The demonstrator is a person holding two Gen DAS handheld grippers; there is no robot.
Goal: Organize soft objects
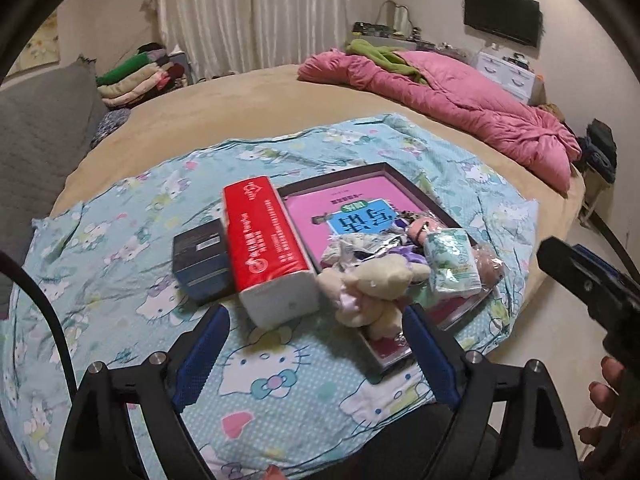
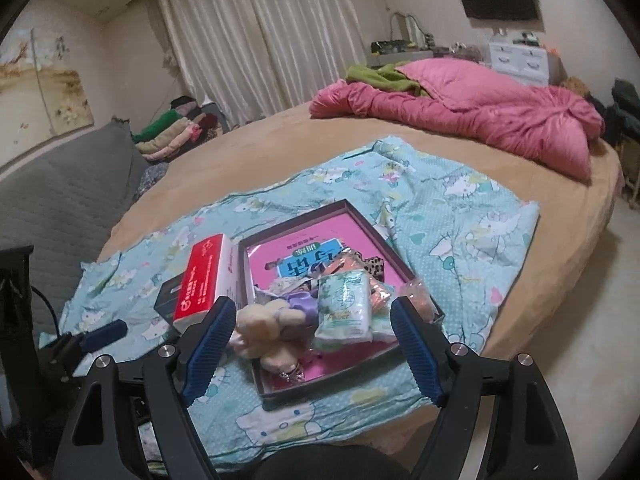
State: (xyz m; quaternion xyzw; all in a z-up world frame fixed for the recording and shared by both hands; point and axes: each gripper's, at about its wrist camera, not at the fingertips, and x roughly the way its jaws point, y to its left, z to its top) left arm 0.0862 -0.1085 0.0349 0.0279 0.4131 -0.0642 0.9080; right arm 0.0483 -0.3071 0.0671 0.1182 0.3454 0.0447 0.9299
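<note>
Round tan bed (image 1: 248, 92), pink duvet (image 1: 460, 96) bunched at its far side with a green cloth (image 1: 376, 52) on top. Hello Kitty sheet (image 1: 120, 216) spread over the near half. On the sheet: shallow dark tray (image 2: 348, 210) with a pink book (image 2: 280, 252) lying flat inside. Red tissue pack (image 1: 268, 240) sits just left of the tray, touching its left edge, partly over a dark box (image 1: 200, 258). Soft stuff is piled at the tray's near end: cream plush toy (image 2: 266, 328) hanging over the near-left rim, green-print tissue packet (image 2: 346, 308) to its right, purple item (image 2: 298, 302) between them, touching both. Left gripper (image 1: 316, 344) jaws spread wide, holding nothing, above the sheet near the plush. Right gripper (image 2: 314, 344) likewise wide apart, empty, aimed at the pile.
</note>
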